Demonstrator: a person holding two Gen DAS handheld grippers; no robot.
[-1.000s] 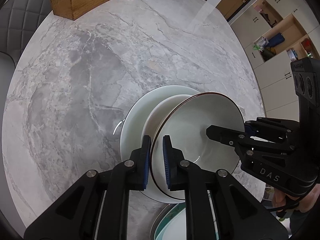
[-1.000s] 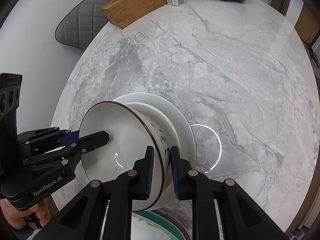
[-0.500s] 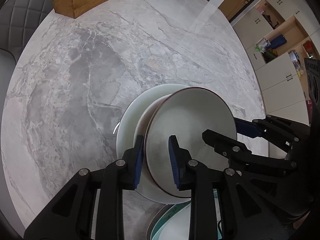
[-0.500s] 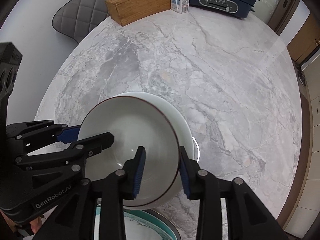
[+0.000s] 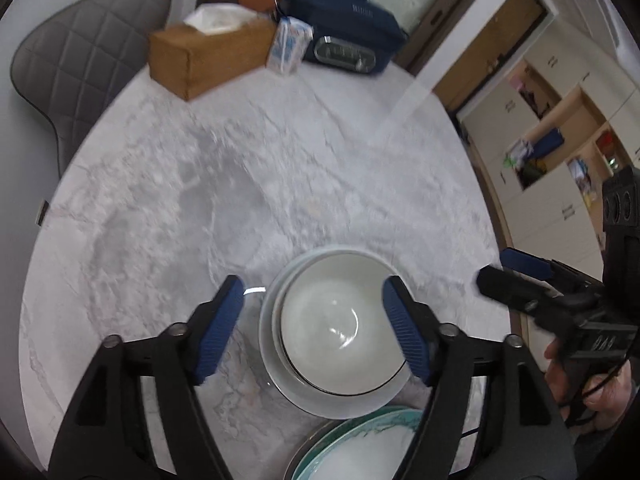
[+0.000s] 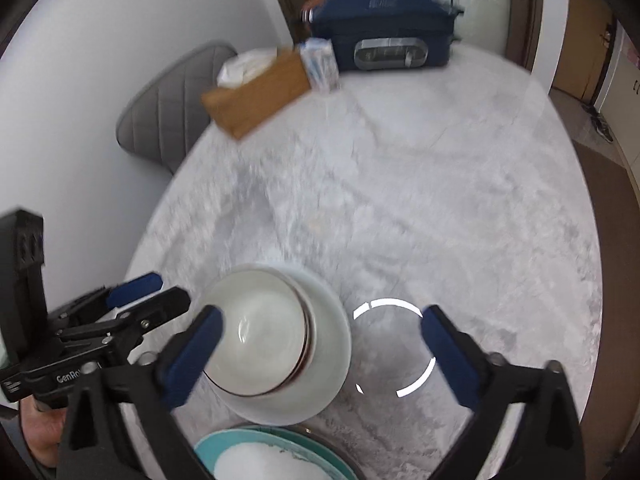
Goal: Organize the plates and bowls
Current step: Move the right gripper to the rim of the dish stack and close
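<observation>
Bowl (image 5: 336, 328) with a dark rim line sits nested in a second white bowl (image 5: 280, 300), and both rest on a white plate (image 5: 340, 406) on the grey marble table (image 5: 200, 200), at its near side. Neither claw touches this stack.

Left claw (image 5: 316, 328): jaws have just been opening and now stand wide. In the left wrist view its blue pads (image 5: 218, 328) flank the stack on either side with clear air between pads and crockery; nothing is gripped.

Right claw (image 6: 320, 354): jaws have likewise just been opening and stand at full spread. In the right wrist view the stack lies toward its left finger, and bare table shows between the pads, with a bright ring-shaped light reflection (image 6: 394, 346) on the marble. Nothing is gripped. A hand (image 5: 592, 384) grips the right claw's handle at the right edge of the left wrist view.

A teal-rimmed plate (image 5: 360, 444) lies at the table's near edge, just beside the white plate; whether the two touch cannot be told.

At the table's far side: a wooden tissue box (image 5: 204, 60), a small carton (image 5: 288, 48) beside it, and a dark blue appliance (image 5: 344, 36). A grey quilted chair (image 5: 80, 64) stands off the table's far left. Both views are motion-blurred.
</observation>
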